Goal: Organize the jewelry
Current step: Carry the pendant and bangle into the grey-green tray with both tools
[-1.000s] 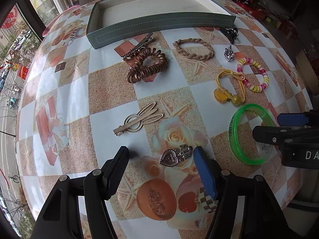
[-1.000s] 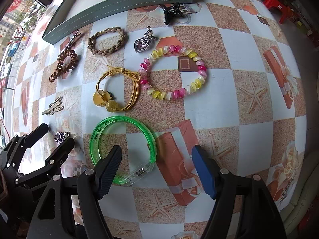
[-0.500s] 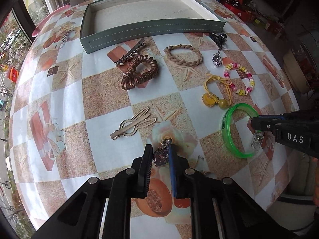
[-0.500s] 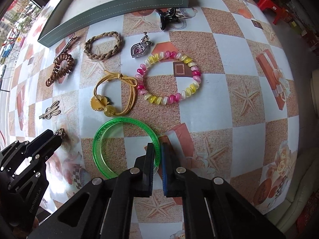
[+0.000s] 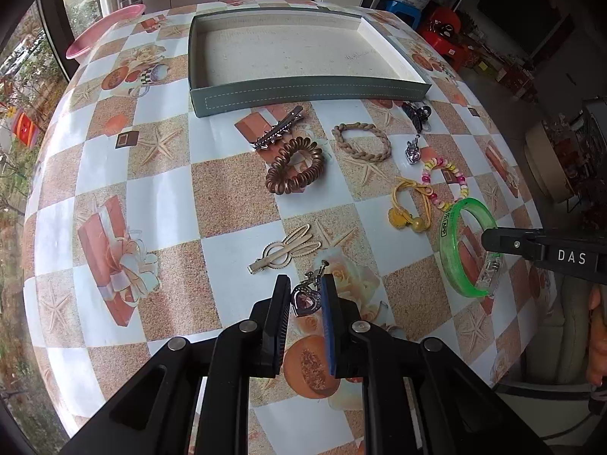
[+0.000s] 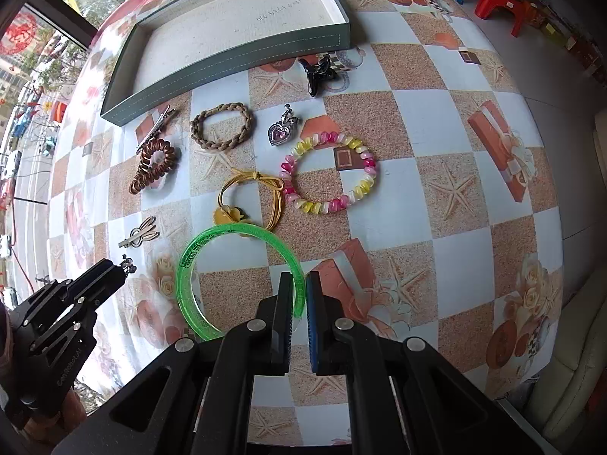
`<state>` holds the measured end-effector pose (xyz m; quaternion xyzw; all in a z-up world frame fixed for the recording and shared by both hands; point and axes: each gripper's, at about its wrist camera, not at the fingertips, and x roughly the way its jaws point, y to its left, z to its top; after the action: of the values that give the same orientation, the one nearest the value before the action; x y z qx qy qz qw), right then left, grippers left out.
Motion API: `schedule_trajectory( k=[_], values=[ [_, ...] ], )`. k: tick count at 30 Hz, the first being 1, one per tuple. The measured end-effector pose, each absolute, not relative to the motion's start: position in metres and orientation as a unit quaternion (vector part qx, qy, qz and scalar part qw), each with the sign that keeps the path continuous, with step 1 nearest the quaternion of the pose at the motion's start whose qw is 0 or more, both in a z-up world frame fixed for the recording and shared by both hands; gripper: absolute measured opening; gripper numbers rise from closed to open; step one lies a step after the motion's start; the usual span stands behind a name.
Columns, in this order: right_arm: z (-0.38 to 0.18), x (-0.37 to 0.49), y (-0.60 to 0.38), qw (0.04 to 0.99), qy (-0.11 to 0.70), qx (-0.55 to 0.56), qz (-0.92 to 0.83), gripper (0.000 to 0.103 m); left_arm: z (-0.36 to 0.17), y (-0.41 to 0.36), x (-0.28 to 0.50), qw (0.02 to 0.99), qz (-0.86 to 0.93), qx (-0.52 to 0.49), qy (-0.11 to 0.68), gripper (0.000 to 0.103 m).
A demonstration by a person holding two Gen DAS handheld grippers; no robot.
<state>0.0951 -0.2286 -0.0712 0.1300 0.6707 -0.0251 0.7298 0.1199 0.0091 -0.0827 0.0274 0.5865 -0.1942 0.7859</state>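
Observation:
My left gripper (image 5: pixel 305 292) is shut on a silver heart clip (image 5: pixel 304 297) with a pink stone, lifted a little off the table. My right gripper (image 6: pixel 301 290) is shut on the rim of a green bangle (image 6: pixel 191 261), which hangs tilted above the tablecloth; the bangle (image 5: pixel 449 242) also shows at the right of the left wrist view. An empty grey-green tray (image 5: pixel 303 93) stands at the far side. Loose on the table lie a copper coil tie (image 5: pixel 294 165), a braided band (image 5: pixel 362 140), a beaded bracelet (image 6: pixel 330 168) and a yellow tie (image 6: pixel 250 197).
Also on the table are a gold rabbit clip (image 5: pixel 284 252), a metal barrette (image 5: pixel 279 132), a second heart clip (image 6: pixel 280 132) and a black claw clip (image 6: pixel 318 70). A pink plate (image 5: pixel 104 30) sits at the far left edge. A person's hand (image 5: pixel 597 337) shows at the right.
Both grippers closed from wide open, the left on the heart clip and the right on the green bangle. Both then rose, lifting their pieces off the table.

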Motion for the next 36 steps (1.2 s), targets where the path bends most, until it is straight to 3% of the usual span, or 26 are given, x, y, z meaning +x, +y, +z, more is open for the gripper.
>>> schedule_trajectory(
  k=[19, 36],
  values=[
    [-0.012, 0.222, -0.272, 0.773, 0.617, 0.138, 0.04, 0.007, -0.018, -0.004, 0.257, 0.83, -0.129, -0.044, 0.541, 0.029],
    [-0.088, 0.361, -0.279, 0.758, 0.638, 0.13, 0.037, 0.007, -0.096, -0.051, 0.377, 0.819, -0.053, -0.015, 0.572, 0.029]
  ],
)
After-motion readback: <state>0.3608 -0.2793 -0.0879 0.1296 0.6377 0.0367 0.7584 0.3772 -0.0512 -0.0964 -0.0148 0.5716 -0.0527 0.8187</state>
